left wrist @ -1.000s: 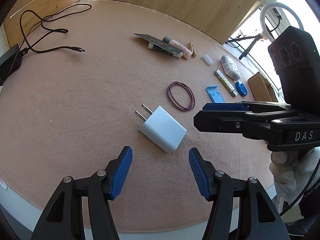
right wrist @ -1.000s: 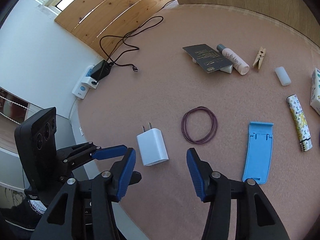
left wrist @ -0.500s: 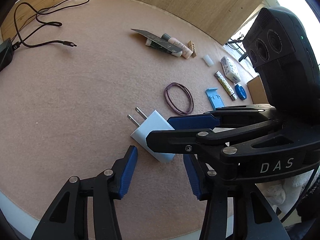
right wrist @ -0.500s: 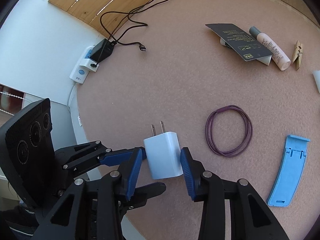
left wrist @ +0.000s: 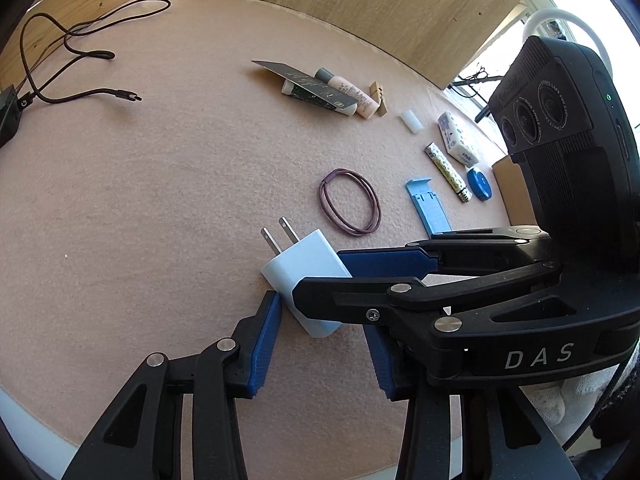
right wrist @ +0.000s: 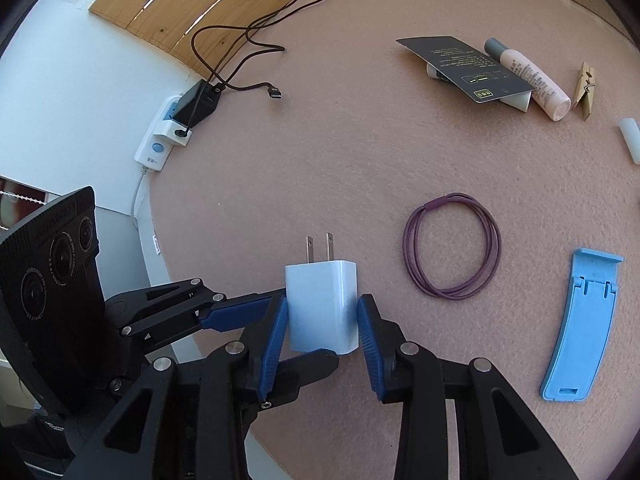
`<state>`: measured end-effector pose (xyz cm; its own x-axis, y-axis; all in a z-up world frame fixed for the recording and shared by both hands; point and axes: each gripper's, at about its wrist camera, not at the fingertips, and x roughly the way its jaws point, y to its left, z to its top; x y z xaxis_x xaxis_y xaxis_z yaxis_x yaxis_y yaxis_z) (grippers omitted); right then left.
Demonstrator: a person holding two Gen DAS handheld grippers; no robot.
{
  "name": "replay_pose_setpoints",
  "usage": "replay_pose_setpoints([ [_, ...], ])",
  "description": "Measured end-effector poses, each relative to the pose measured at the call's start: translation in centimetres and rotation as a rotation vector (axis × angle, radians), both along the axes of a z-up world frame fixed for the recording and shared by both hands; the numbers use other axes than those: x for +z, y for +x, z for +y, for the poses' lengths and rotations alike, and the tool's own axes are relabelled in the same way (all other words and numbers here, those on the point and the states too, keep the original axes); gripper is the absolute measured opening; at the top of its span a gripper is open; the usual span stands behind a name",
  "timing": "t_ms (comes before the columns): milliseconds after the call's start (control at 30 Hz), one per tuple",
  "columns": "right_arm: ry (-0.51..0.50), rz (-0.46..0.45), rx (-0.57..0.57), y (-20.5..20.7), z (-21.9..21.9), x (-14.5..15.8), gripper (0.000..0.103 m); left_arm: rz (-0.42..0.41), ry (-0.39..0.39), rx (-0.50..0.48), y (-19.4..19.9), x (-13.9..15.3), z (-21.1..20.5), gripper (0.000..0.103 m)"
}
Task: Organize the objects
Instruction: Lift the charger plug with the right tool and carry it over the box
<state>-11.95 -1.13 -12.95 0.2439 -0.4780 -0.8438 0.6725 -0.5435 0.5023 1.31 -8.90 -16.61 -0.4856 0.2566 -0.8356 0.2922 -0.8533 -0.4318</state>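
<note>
A white plug charger (right wrist: 322,304) with two prongs lies on the pink felt table (right wrist: 360,152). My right gripper (right wrist: 323,320) is shut on it, both blue pads against its sides. In the left wrist view the charger (left wrist: 304,276) sits partly under the right gripper's fingers (left wrist: 380,264), which cross over it from the right. My left gripper (left wrist: 324,344) is open, just in front of the charger, with its left pad beside the charger's near corner. A purple hair tie (right wrist: 452,246) lies to the charger's right.
A light blue plastic stand (right wrist: 580,328) lies right of the hair tie. At the back are a dark card (right wrist: 464,66), a pink tube (right wrist: 528,78), a wooden clothespin (right wrist: 586,88) and a white stub (right wrist: 630,138). A black cable (right wrist: 256,48) runs to a power strip (right wrist: 164,136) at left.
My right gripper moved in from the right and closed onto the charger. My left gripper moved forward until its pads flank the charger's near end.
</note>
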Motion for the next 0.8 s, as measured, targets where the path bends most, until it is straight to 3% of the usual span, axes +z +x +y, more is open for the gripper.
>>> replay_pose_setpoints([
  [400, -0.049, 0.046, -0.139, -0.9, 6.7, 3.2, 0.033, 0.061, -0.024, -0.115, -3.3, 3.5, 4.7, 0.045],
  [800, -0.046, 0.145, -0.401, -4.2, 20.0, 7.1, 0.033, 0.156, 0.003, -0.364, -11.2, 6.9, 15.7, 0.045],
])
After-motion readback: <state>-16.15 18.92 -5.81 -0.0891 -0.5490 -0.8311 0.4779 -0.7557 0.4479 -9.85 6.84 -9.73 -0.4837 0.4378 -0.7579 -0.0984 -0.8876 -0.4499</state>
